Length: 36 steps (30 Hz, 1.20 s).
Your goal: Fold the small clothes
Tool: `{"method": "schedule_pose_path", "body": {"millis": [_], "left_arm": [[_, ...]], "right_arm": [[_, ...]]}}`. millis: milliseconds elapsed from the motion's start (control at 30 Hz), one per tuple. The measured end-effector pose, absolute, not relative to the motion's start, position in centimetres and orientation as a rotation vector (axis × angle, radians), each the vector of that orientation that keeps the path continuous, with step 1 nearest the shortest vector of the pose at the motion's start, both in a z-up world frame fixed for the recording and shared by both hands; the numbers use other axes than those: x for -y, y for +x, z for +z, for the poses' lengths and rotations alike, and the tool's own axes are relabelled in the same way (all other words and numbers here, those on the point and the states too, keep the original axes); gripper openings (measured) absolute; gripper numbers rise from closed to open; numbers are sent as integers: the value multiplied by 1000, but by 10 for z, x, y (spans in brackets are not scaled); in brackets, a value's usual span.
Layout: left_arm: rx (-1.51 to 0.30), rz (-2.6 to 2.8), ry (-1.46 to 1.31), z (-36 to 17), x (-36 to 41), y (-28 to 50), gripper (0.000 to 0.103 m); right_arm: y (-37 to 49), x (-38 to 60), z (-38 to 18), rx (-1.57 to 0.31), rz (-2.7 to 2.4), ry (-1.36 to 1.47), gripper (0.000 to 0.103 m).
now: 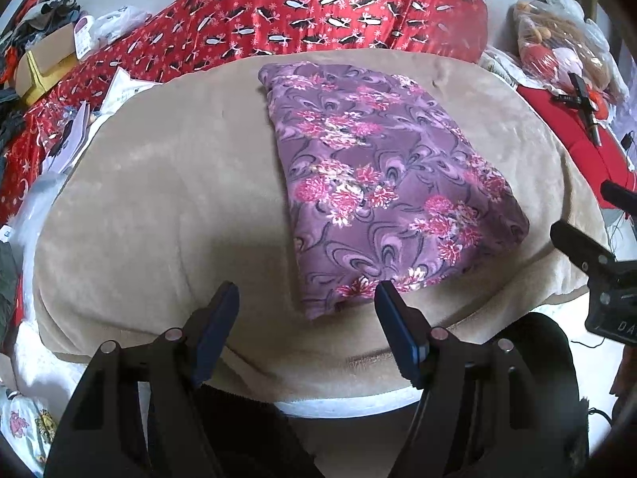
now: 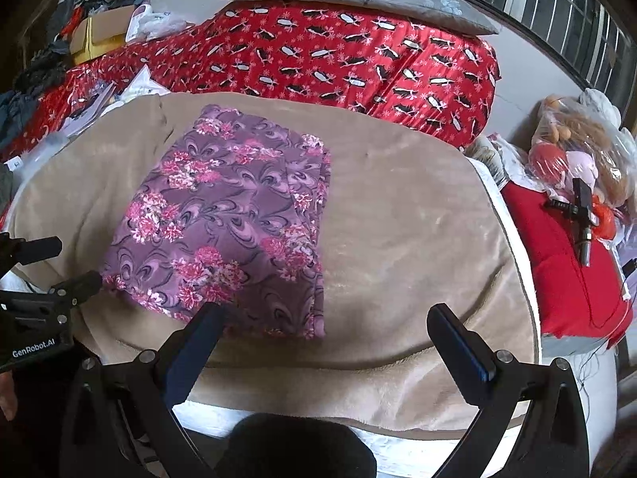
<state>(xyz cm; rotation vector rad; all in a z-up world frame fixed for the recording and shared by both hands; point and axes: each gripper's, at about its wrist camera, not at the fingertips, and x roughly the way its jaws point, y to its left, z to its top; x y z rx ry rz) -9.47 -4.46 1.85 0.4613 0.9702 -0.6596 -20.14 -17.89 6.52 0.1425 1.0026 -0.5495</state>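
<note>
A purple garment with pink flowers point(image 1: 382, 183) lies folded into a flat rectangle on the beige blanket point(image 1: 159, 207). My left gripper point(image 1: 306, 298) is open and empty, just in front of the garment's near edge. The same garment point(image 2: 227, 223) shows in the right wrist view on the beige blanket point(image 2: 406, 239). My right gripper point(image 2: 326, 318) is open and empty, near the garment's near right corner. The right gripper point(image 1: 589, 255) shows at the right edge of the left wrist view, and the left gripper point(image 2: 47, 275) at the left edge of the right wrist view.
A red patterned quilt point(image 2: 338, 55) lies behind the blanket. A red cushion point(image 2: 565, 263) with a black tool point(image 2: 581, 215) sits at the right, beside bagged plush toys point(image 2: 577, 155). Boxes and clothes point(image 1: 43, 51) pile at the far left. Papers point(image 1: 79, 127) lie by the blanket's left edge.
</note>
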Motion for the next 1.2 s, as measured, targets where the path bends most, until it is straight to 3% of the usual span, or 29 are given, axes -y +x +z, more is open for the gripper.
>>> {"method": "schedule_pose_path", "body": {"millis": [1200], "left_arm": [[-949,-690,455,31,48,-122,71]], "right_arm": [[-229,178,86,-891,-555,185,103]]}}
